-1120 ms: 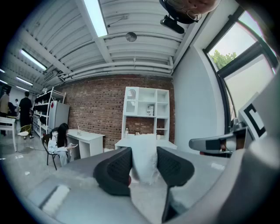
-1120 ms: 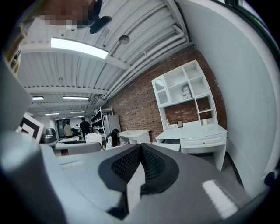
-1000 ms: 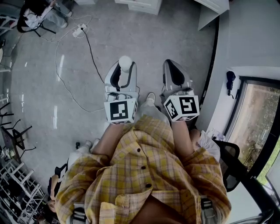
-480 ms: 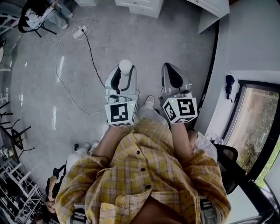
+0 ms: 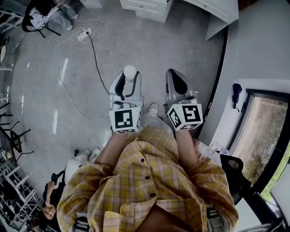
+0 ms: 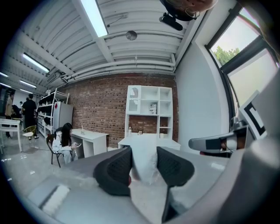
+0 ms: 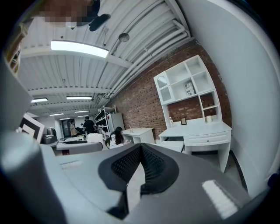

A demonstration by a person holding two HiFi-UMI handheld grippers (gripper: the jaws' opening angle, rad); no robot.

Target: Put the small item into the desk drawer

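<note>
Grey floor (image 5: pixel 54 95), left tongs (image 5: pixel 128 75) level gripping white item (image 6: pixel 143 158), right tongs (image 7: pixel 140 152) closed

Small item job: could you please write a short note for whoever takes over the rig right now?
Left gripper: shut on the white item, carried roughly level.
Right gripper: shut, empty.
Desk: ahead across the floor, not yet reached.
Done: item is in the grip.
Left: walk to the desk, put the item in a drawer, and let go.

L hand-held gripper (image 5: pixel 128 79) left of R hand-held gripper (image 5: pixel 176 76); small item (image 5: pixel 130 71) btwn L jaws; desk (image 5: pixel 149 5) ahead.
</note>
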